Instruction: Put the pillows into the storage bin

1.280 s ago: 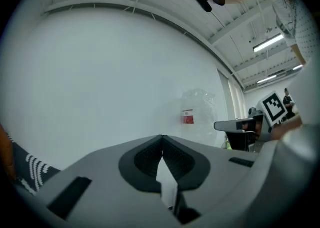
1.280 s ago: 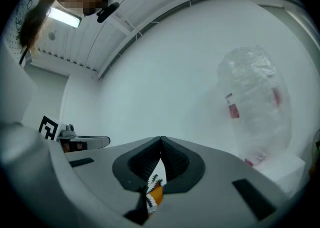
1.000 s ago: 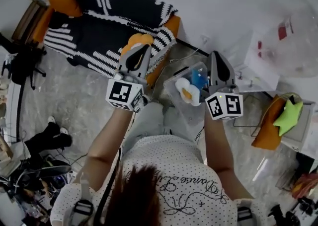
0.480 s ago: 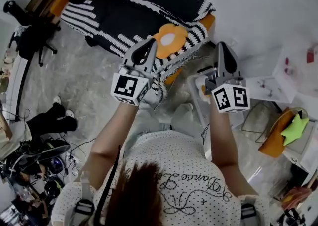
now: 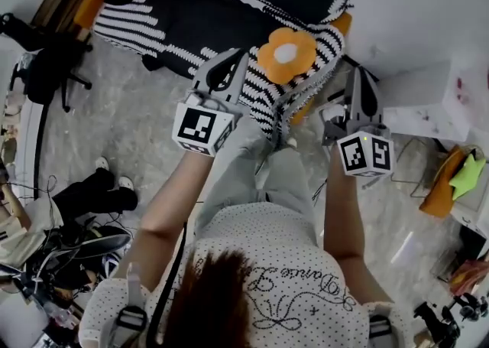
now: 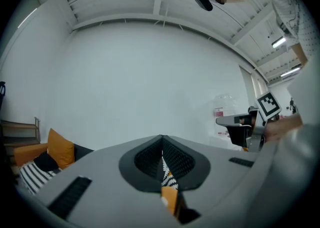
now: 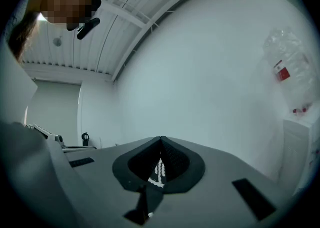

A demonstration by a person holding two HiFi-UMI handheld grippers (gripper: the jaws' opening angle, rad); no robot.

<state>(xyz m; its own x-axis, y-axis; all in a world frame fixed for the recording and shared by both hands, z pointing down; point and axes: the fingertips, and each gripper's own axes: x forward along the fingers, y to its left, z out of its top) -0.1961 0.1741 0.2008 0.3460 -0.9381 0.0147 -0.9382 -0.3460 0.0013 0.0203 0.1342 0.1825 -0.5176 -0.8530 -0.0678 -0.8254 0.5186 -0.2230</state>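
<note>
Head view: I hold the left gripper (image 5: 231, 57) and right gripper (image 5: 361, 73) level, aimed at the sofa (image 5: 183, 21). The flower pillow (image 5: 285, 54) lies there between their tips, untouched and likely my next pick. No bin shows.
Left gripper view: jaws clenched, nothing held.
Right gripper view: clenched, also empty.

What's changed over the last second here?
The person has turned from the bin to the sofa, both grippers along: left gripper and right gripper now point either side of the flower pillow. The bin has left the view. Nothing grabbed or released: both stay shut, empty; the pillow still lies on the sofa.
</note>
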